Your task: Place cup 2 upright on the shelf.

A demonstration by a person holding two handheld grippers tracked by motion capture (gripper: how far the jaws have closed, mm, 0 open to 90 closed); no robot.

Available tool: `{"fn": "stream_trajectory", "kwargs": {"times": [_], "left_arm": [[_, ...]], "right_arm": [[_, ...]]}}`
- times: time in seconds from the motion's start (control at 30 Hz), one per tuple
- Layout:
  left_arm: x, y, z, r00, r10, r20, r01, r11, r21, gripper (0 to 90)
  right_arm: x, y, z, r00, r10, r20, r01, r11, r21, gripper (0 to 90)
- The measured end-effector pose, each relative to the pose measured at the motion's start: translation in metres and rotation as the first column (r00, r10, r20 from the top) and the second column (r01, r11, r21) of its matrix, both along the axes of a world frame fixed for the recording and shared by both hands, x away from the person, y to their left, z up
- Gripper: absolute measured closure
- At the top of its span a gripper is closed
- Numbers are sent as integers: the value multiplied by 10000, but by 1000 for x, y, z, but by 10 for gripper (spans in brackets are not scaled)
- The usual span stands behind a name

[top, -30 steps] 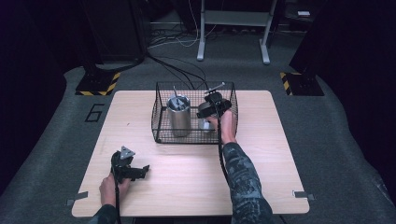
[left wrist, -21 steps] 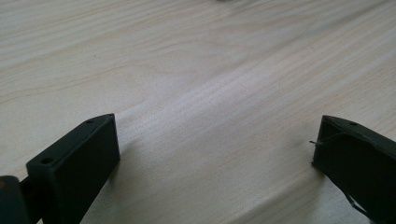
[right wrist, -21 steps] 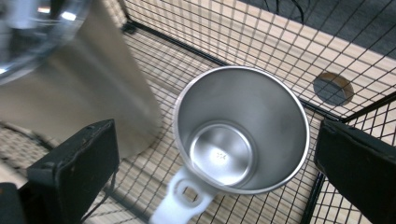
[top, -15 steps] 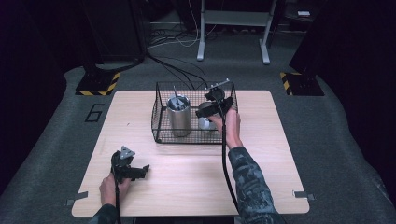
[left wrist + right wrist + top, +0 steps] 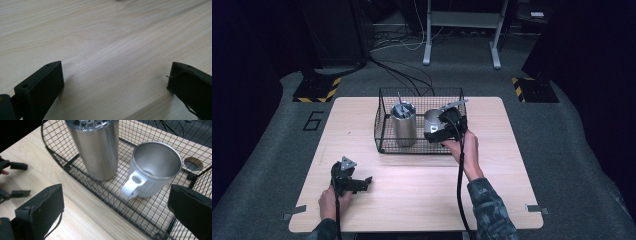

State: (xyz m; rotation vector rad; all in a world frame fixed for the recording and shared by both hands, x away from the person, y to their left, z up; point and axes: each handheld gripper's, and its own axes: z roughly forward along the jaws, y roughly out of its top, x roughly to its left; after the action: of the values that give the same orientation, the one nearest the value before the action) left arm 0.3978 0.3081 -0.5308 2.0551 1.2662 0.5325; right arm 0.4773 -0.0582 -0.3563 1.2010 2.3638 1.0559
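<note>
Hovering wide open, the right gripper (image 5: 115, 220) had the mug (image 5: 152, 170) dead ahead, handle (image 5: 131, 185) facing it; the left gripper (image 5: 354, 184) sat open, far off.

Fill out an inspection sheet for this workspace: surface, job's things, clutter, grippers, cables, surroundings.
Surface: pale wooden table, bare wood under the left gripper.
Job's things: black wire basket at the table's far middle; inside it a tall stainless steel tumbler with a lid, and a white-handled steel mug, upright and empty, standing apart from the tumbler.
Clutter: nothing seen.
Grippers: left gripper low over the table near the front left, jaws wide apart, empty. Right gripper at the basket's front edge, jaws wide apart, pointing at the mug, not touching it.
Cables: a black cable trails along the right forearm; more cables on the floor behind.
Surroundings: grey carpet, metal stand legs, yellow-black striped bases.
</note>
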Motion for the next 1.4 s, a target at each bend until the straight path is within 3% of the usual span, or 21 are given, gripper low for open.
{"fn": "stream_trajectory", "kwargs": {"times": [0.37, 0.77, 1.03, 1.2, 1.4], "left_arm": [[0, 0, 0, 10000, 32, 17, -32, 10000, -26, 3], [0, 0, 0, 10000, -21, -10, 21, 10000, 41, 3], [0, 0, 0, 10000, 36, 17, -36, 10000, -23, 3], [0, 0, 0, 10000, 0, -2, 0, 10000, 14, 2], [0, 0, 0, 10000, -9, -6, 9, 10000, 25, 2]], "right_arm": [[-31, -25, -16, 9998, 12, 181, -10, 9999, -105, 8], [-66, -50, -36, 9995, 148, 265, -159, 9990, 408, 3], [-85, -68, -62, 9996, -43, 291, 32, 9994, 354, 0], [-96, -81, -91, 9998, -191, 36, 189, 9985, 514, 0], [-108, -94, -122, 9991, -353, -216, 357, 9992, 162, 0]]}}
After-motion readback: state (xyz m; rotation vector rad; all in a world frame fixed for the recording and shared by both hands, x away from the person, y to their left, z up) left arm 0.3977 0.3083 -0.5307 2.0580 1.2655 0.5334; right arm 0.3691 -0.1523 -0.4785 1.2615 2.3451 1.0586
